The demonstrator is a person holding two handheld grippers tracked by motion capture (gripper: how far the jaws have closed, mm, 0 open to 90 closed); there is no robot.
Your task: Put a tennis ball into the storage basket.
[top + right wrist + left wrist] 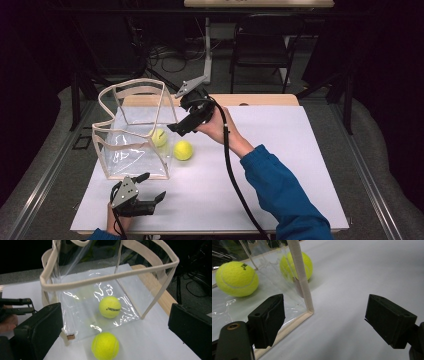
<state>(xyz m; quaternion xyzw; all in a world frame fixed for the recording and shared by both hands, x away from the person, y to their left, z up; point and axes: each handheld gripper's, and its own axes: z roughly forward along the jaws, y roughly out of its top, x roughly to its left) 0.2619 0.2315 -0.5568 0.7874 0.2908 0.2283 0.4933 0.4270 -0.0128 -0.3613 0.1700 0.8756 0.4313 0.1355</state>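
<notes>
Dark curtains and a folding chair back a white surface on which a clear plastic tote bag with beige fabric trim stands open at the left. One tennis ball lies inside the bag on its floor; a second tennis ball rests on the surface just beside the bag's near right wall, outside it. Left tongs, jaws spread and empty, sit near the bag's near corner, low over the surface. Right tongs, also spread and empty, hover above the two balls by the bag's right side. Judged from appearance, the balls are light, felt-covered and slightly yielding, so a grip across the widest part should hold well, though they roll freely if nudged. The bag looks thin, floppy and slippery on its film panels; its stitched beige rim or handles offer the firmest purchase.
</notes>
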